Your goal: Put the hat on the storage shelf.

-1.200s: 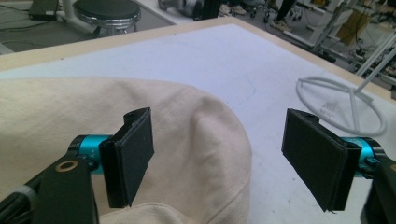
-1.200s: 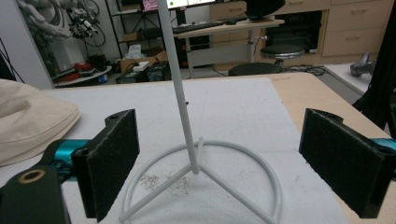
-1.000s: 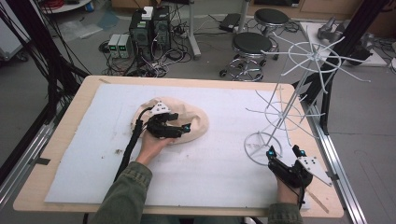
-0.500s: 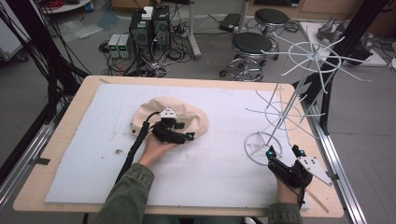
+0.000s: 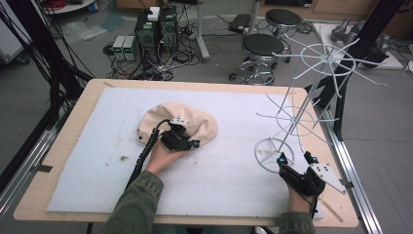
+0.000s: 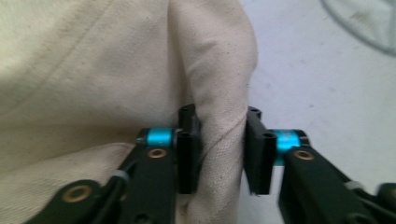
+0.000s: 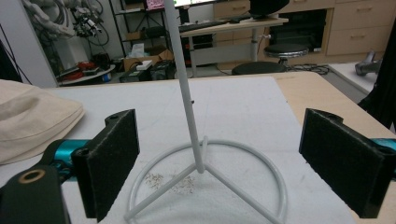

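Pinching cream cloth [image 6: 219,93] — left tongs [image 6: 223,154]

Bench [image 5: 87,195]: white mat, open stretches at near-left, far edge, and centre betw. cloth and rack.
Obstacle 1: cream cloth hat [image 5: 195,124], mid-left of mat; left tongs [image 5: 187,141] clamped on a fold of it [image 6: 219,107], blocks that spot.
Obstacle 2: white wire rack [image 5: 297,117], right side; ring base [image 7: 205,182] on mat, pole tilted, spokes spread overhead.
Right tongs [image 5: 295,160]: wide apart, just near side of ring base; pole stands betw. pads in right gripper view.
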A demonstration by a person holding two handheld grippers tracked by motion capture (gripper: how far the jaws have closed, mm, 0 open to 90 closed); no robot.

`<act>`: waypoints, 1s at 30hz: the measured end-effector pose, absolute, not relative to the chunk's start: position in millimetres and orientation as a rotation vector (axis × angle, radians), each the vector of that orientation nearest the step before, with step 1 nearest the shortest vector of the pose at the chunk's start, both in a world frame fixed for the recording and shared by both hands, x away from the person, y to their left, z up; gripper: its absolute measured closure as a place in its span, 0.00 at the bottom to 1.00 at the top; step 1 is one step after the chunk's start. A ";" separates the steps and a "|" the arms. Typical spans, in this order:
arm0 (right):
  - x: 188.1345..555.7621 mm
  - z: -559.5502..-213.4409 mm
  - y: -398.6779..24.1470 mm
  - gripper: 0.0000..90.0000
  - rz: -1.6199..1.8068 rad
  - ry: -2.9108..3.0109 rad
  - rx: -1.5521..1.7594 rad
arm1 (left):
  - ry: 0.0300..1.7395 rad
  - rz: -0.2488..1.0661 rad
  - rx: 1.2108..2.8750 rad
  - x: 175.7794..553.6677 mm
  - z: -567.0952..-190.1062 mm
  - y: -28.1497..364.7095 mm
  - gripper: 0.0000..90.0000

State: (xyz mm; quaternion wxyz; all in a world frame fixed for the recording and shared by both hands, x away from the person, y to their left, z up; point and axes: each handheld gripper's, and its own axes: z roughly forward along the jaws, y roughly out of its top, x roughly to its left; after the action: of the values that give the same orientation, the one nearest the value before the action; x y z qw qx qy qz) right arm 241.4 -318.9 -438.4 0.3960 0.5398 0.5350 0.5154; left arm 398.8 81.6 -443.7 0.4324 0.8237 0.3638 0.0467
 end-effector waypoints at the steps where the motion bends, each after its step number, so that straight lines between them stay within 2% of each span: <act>1: 241.4 -438.4 -318.8 0.12 1.306 1.359 1.364 | 0.917 0.075 2.030 399.6 -444.1 82.6 0.84; 4: 241.1 -438.2 -318.5 0.12 1.306 1.362 1.361 | 0.906 -0.007 1.974 401.2 -446.3 85.5 0.90; 10: 241.8 -438.5 -319.1 0.12 1.306 1.360 1.362 | 0.883 0.045 1.984 398.6 -445.2 82.3 0.90; 17: 241.6 -438.3 -320.0 0.12 1.306 1.360 1.360 | 0.856 0.014 1.964 397.7 -442.4 85.6 0.90; 30: 240.8 -437.9 -319.3 0.12 1.306 1.354 1.363 | 0.660 -0.054 1.647 370.0 -387.9 104.2 0.90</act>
State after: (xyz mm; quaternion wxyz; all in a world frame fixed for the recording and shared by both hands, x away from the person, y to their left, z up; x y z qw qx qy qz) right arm 240.8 -319.3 -437.9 0.3979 0.5384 0.5346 0.5158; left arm 370.0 104.2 -387.9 0.6314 0.7195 0.2882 -0.0238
